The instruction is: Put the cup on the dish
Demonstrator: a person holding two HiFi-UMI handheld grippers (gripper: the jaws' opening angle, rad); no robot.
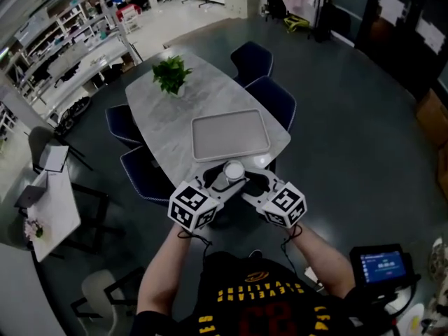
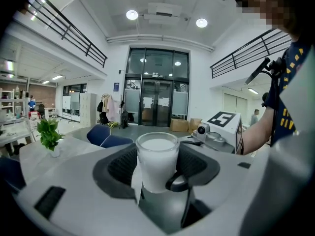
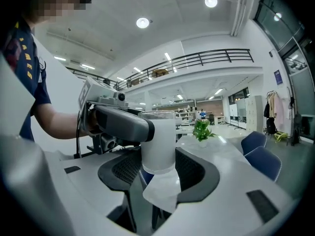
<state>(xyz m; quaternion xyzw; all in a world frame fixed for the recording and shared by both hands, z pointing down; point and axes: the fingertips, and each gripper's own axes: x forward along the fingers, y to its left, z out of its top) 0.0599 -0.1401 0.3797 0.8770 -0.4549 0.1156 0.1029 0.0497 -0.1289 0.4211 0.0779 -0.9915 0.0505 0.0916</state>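
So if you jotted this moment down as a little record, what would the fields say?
cup: white, held up in the air at the near end of the table
left hand-held gripper: closed on the cup
right hand-held gripper: closed on the cup too
dish: pale, empty, on the table just beyond the cup
plant: at the table's far end
task: cup not yet on the dish

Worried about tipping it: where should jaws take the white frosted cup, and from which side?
Take the white frosted cup on its straight side wall, about mid-height, coming in level from the side: it is upright, round, open-topped, no handle showing.
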